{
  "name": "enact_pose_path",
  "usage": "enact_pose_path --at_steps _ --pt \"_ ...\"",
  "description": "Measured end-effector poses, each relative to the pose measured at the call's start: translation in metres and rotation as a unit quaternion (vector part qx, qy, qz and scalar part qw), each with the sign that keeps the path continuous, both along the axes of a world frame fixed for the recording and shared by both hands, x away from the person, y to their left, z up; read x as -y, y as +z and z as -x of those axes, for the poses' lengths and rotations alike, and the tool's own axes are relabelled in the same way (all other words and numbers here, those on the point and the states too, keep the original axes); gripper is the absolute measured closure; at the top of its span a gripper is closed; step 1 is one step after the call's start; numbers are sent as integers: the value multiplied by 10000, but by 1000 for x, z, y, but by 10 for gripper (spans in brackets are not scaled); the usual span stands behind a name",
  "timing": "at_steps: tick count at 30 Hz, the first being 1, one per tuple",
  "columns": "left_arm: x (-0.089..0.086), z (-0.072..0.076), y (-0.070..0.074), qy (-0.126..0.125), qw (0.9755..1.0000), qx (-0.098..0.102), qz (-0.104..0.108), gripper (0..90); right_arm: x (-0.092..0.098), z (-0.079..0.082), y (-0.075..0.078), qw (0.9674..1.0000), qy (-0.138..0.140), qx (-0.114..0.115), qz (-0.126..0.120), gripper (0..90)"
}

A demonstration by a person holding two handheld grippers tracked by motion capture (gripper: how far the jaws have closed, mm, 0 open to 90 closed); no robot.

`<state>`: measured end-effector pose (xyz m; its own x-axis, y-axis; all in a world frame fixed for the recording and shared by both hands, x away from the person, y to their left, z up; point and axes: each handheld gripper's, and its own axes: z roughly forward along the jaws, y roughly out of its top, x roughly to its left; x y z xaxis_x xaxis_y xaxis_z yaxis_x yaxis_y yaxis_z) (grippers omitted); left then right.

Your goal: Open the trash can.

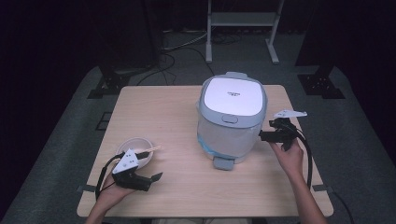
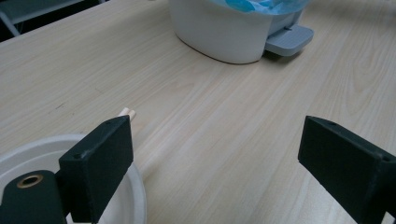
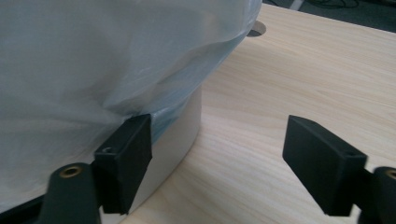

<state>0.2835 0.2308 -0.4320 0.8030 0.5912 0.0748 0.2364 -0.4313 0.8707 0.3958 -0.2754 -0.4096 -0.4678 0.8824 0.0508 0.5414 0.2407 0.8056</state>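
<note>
A white and grey pedal bin (image 1: 232, 119) with a pale plastic liner stands on the wooden table (image 1: 173, 107), lid down, foot pedal (image 1: 223, 163) toward me. My right gripper (image 1: 265, 136) is at the bin's right side, pointing at it. In the right gripper view the gripper (image 3: 217, 135) is open; one of its jaws sits close against the liner (image 3: 93, 60) and the bin's wall, with bare table between the jaws. My left gripper (image 1: 153, 178) rests low at the front left, open and holding nothing (image 2: 217, 140), aimed across the table at the bin (image 2: 224, 32).
A white bowl (image 1: 136, 150) with chopsticks (image 1: 150, 150) across its rim lies just behind the left gripper, and its rim (image 2: 135, 196) is by one jaw. Beyond the table stand a metal rack (image 1: 243, 28), dark stands and floor cables.
</note>
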Motion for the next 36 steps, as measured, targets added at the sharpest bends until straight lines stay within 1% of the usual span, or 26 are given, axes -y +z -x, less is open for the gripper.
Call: enact_pose_path --at_steps 1,3,6,8,10,12,15,16,20,21,24,27,28,29,30,31,33,35,36 --pt "0 0 0 0 10000 -4 -2 94 0 0 0 10000 0 0 0 262" --pt "0 -1 0 -2 10000 -17 9 94 -2 -1 -1 10000 9 -29 -79 290" --pt "1 -1 0 -19 10000 -5 1 94 -10 -3 -1 9999 20 58 -79 327" --pt "2 -1 0 -28 10000 -7 -29 94 -12 -4 -1 10000 40 53 -69 328" --pt "2 -1 0 -31 10000 -18 -26 94 -19 -7 1 9999 107 19 -15 329" --pt "1 -2 0 -35 10000 -12 -25 94 -20 -8 1 9999 132 10 10 329" --pt "1 -2 0 -34 10000 -11 -12 94 -27 -10 1 9997 228 -9 -9 329" --pt "0 -1 0 -36 10000 -13 -16 94 -30 -11 1 9995 298 -29 -43 326" --pt "0 -1 0 -28 10000 -20 -3 94 -34 -11 1 9992 371 -65 -94 327" --pt "0 -1 0 -28 10000 -22 -2 94 -37 -11 0 9990 435 -54 -89 322" --pt "-1 -2 0 -15 10000 -14 5 94 -37 -12 0 9990 432 -67 -103 298" --pt "-2 -1 0 1 10000 -2 4 94 -35 -13 -2 9986 466 -198 -132 242" --pt "-3 -1 0 20 10000 -5 2 94 -33 -11 -3 9979 558 -323 -103 232" --pt "-3 -1 0 20 10000 -5 2 94 -33 -11 -3 9979 558 -323 -103 232" --pt "-4 -1 0 31 10000 -6 15 94 -30 -5 -3 9974 621 -352 -48 222" --pt "-4 -2 0 33 10000 -7 12 94 -30 -5 -3 9974 621 -352 -48 222" --pt "-5 -2 0 48 10000 -9 11 94 -25 6 -2 9968 731 -289 -140 222" --pt "-5 -2 0 48 10000 -3 29 94 -23 14 -3 9961 813 -319 -98 224" --pt "-5 -1 0 48 10000 3 27 94 -22 21 -4 9954 888 -334 -116 234"
